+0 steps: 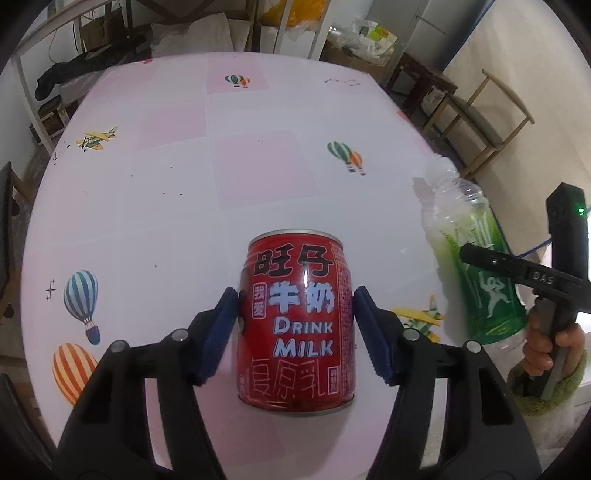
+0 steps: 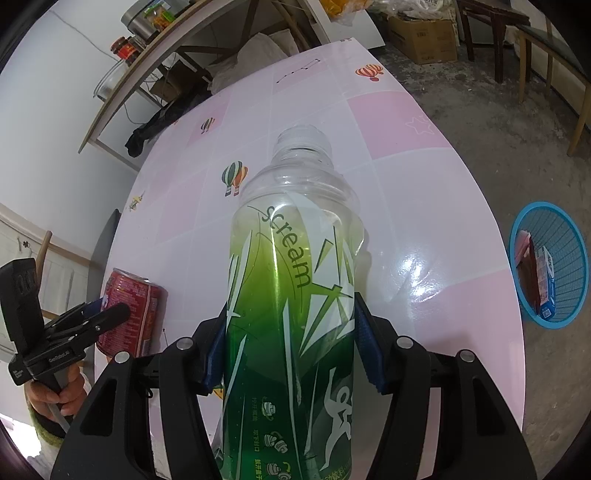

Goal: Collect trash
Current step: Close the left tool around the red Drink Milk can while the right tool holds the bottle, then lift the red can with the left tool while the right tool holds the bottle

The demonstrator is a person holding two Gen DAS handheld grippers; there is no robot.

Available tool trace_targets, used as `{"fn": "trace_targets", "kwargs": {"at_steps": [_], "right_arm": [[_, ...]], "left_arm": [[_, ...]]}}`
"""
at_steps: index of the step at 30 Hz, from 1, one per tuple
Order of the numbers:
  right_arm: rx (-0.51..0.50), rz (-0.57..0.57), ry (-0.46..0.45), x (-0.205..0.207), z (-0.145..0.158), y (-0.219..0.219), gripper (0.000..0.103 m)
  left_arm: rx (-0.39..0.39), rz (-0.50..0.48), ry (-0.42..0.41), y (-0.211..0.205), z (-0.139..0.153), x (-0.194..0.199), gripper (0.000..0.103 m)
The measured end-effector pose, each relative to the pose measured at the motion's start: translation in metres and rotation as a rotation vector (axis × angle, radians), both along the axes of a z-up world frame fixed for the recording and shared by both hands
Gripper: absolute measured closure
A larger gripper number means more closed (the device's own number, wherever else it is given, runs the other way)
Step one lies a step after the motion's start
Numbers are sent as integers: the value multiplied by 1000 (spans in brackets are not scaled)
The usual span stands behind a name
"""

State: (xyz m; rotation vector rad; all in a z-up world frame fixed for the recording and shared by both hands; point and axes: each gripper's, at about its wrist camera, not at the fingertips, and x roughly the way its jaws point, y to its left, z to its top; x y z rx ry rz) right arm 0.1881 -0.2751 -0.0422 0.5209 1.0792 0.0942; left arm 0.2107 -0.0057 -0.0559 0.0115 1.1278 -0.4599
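Left wrist view: your left tool (image 1: 295, 325) straddles the upright red milk can (image 1: 297, 325) on the table (image 1: 147, 184), pads just beside its sides, not clearly pressing | your right tool (image 2: 288, 343) pinches the green bottle (image 2: 291, 295) | blue basket (image 2: 565, 258) on the floor.

You're in a lived-in home dining room — around the table (image 1: 177, 155) with its pink balloon-print cover stand wooden chairs (image 1: 491, 122), a shelf (image 2: 147, 55) of food jars behind it, cardboard boxes (image 2: 424, 35) beyond — and a blue basket (image 2: 554, 218) on the floor beside it.
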Motion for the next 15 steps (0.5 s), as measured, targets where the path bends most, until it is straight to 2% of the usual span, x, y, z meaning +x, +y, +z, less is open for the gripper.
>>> {"fn": "trace_targets", "kwargs": {"at_steps": [4,6,11,15], "right_arm": [[-2,1,2,1,0,1,45],[-2,1,2,0,0,1,45],[-14,10,8,0,-1,3,45],[-32,20,18,1,0,5,45]], "left_arm": [[-48,16,-183,6,22,-29,42],[-51,23,-233,7,27,-41,43],[-91,67,-217,7,19,-57,43],[-64,68,-238,3,23,-66,44]]}}
